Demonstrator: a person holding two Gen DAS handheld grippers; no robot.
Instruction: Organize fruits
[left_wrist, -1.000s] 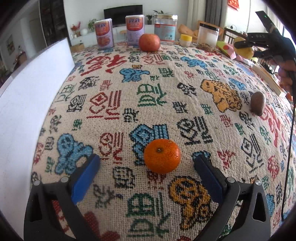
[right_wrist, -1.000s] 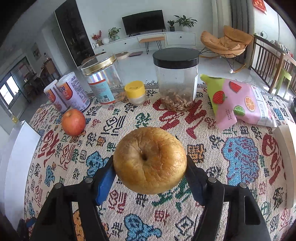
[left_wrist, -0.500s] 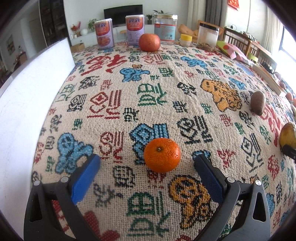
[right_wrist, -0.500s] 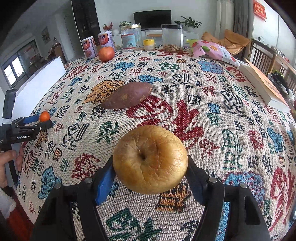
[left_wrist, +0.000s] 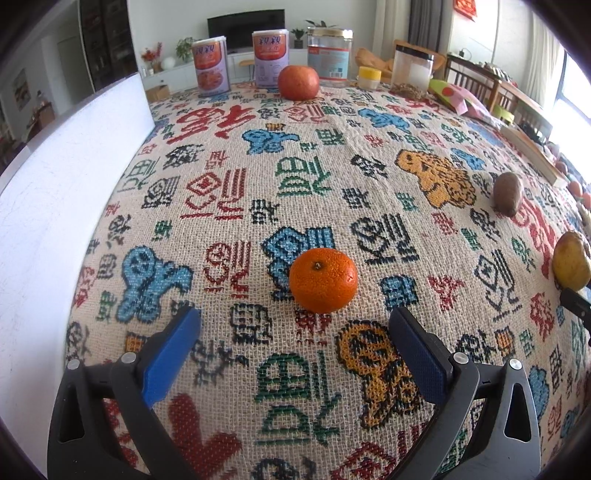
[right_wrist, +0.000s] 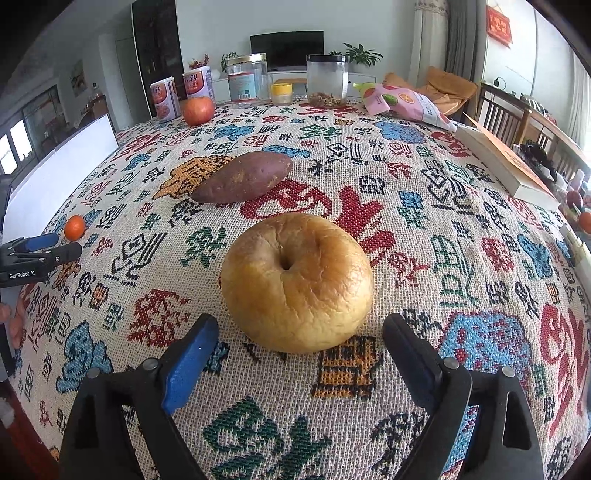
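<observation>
A wrinkled yellow apple (right_wrist: 297, 282) rests on the patterned tablecloth (right_wrist: 461, 240) just ahead of my right gripper (right_wrist: 297, 341). Its jaws are opening, the blue pads stand clear of the apple on both sides. The same apple (left_wrist: 571, 260) shows at the right edge of the left wrist view. A small orange (left_wrist: 323, 279) lies on the cloth just beyond my left gripper (left_wrist: 293, 334), which is open and holds nothing. A red apple (left_wrist: 298, 82) stands at the far edge, and a sweet potato (right_wrist: 242, 181) lies mid-table.
Two cans (left_wrist: 209, 64), a clear jar (left_wrist: 330, 52), a small yellow-lidded pot (left_wrist: 369, 76) and a black-lidded jar (right_wrist: 327, 79) line the far edge. A snack bag (right_wrist: 406, 105) and a book (right_wrist: 506, 166) lie at the right. A white board (left_wrist: 55, 192) runs along the left.
My right gripper carried the yellow apple from above the far side down to the near part of the table, then let go of it. The left gripper and orange stayed put.
</observation>
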